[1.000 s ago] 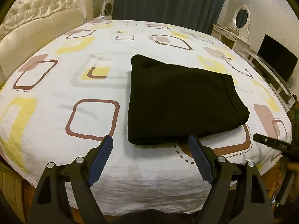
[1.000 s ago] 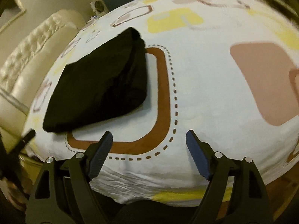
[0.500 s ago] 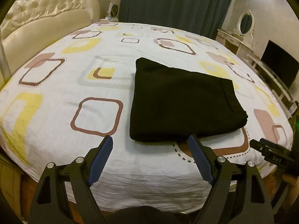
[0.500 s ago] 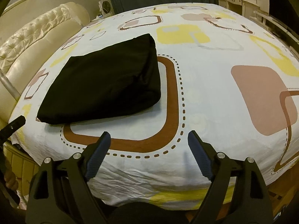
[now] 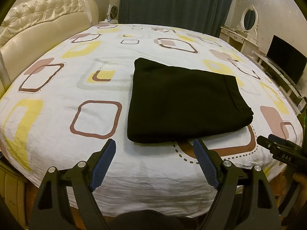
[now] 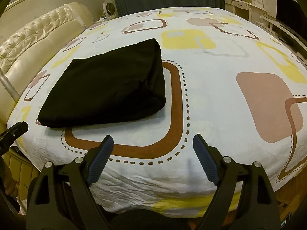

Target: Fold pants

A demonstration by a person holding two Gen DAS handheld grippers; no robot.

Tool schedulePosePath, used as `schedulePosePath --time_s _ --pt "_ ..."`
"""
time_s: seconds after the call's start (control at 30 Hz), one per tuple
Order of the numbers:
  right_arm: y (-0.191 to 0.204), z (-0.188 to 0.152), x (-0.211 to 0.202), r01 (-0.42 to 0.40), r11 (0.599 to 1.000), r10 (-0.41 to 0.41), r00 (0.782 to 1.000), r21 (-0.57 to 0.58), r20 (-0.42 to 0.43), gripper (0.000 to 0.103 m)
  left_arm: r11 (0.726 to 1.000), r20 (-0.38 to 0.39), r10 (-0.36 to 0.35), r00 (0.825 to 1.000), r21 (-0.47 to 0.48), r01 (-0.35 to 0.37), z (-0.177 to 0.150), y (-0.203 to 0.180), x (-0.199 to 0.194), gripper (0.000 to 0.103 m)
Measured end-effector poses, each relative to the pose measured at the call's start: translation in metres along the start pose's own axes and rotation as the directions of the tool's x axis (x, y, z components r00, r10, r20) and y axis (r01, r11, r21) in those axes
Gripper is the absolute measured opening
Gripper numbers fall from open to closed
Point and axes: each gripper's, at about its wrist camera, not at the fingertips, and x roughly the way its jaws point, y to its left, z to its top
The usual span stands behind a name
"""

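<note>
Nearest, the left gripper [image 5: 154, 160] and right gripper [image 6: 152, 156] each spread two blue-padded fingers [image 5: 103, 164] wide, holding nothing, above the bed's [image 5: 57, 115] near edge. Beyond them one pair of black pants [image 5: 182, 103] lies folded into a rectangle on the patterned sheet.

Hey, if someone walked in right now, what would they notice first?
The black folded pants lying flat on the patterned bedsheet, near its front edge. Both grippers, left and right, hang open short of the pants, touching nothing. A cream tufted headboard stands at left.
</note>
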Motion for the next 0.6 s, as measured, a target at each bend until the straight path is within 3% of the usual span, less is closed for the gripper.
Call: schedulePosePath --time_s 0.6 --pt "-0.0008 0.0012 0.0020 0.002 1.000 -0.002 1.000 0.008 -0.003 0.085 1.000 0.015 0.018 1.000 -0.003 -0.018 0.0010 -0.0018 -0.0008 0.082"
